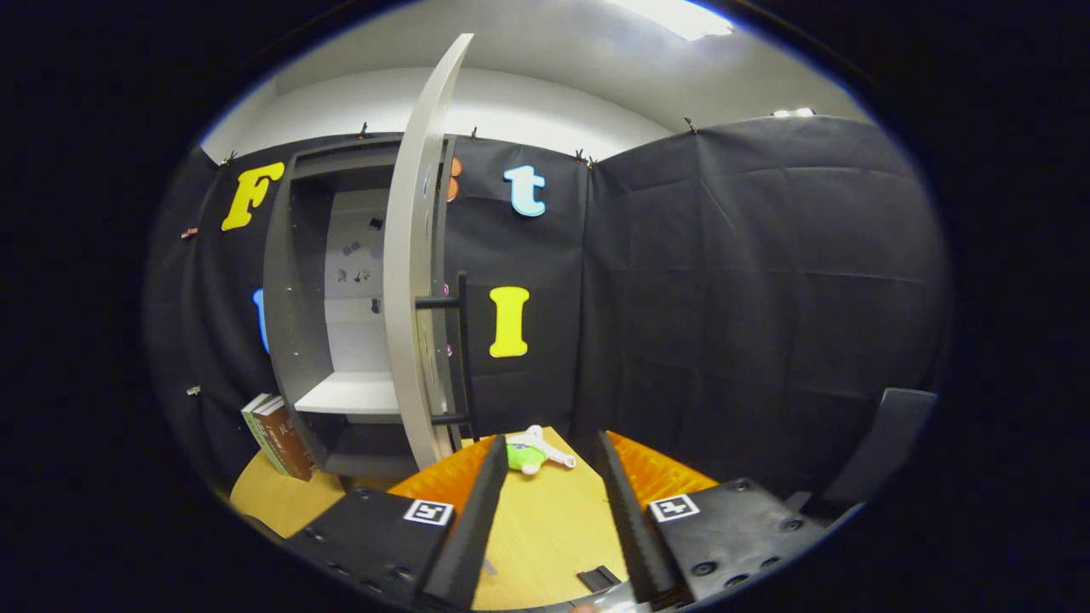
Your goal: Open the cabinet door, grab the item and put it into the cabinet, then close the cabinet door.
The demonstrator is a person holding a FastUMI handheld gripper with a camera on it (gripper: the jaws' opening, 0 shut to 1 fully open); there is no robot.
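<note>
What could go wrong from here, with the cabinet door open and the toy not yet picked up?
1. The toy lies near the table edge, just ahead of the open tool; a clumsy approach might push it off.
2. The open door stands close beside the toy, so carrying it to the shelf could clip the door.

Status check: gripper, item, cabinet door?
Gripper open, empty. Toy on table, just ahead between fingers. Cabinet door open; nothing in the way.

Bright ceiling light (pixel 673 15), fisheye-warped edges
</note>
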